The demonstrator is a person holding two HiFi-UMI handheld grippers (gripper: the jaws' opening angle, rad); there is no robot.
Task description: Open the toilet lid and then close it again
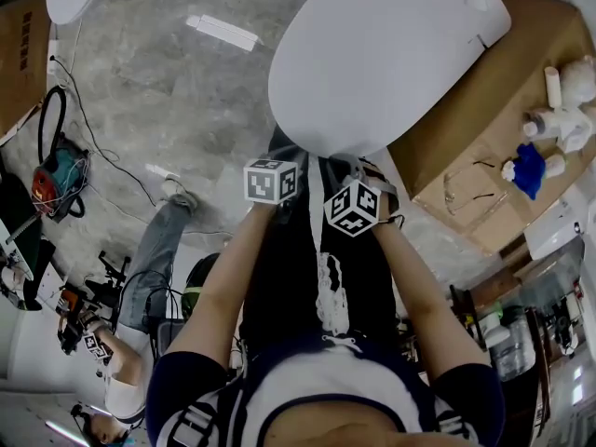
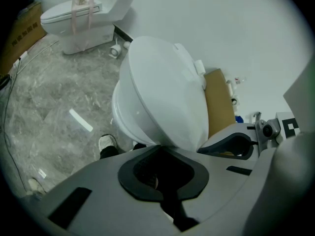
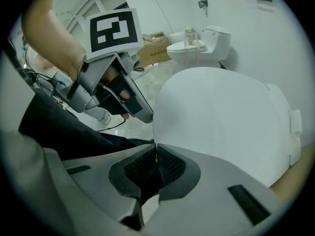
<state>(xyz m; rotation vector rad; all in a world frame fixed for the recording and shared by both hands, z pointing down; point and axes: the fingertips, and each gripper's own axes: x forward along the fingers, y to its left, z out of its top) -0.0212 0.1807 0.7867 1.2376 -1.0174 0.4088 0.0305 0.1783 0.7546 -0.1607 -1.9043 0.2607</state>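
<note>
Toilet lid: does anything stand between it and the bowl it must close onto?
Nothing visible does. The white plastic toilet lid tilts above the white ceramic bowl; the gap showing between them at the left is bare, the rest hidden behind the lid.

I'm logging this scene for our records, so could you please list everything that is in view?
lid: one, white, part raised over the bowl
bowl: one, white, under the lid
second toilet: one, white, across the floor
cardboard: one sheet, brown, right of the lid
fittings: a few, white, on the cardboard
blue thing: one, beside the fittings
glasses: one pair, clear, on the cardboard
strip: one, white, on the floor
tool: one, red and teal, floor at left
other person: one, grey trousers, lower left
left gripper: grey, shut, at the lid's edge
right gripper: grey, shut on the lid's edge
</note>
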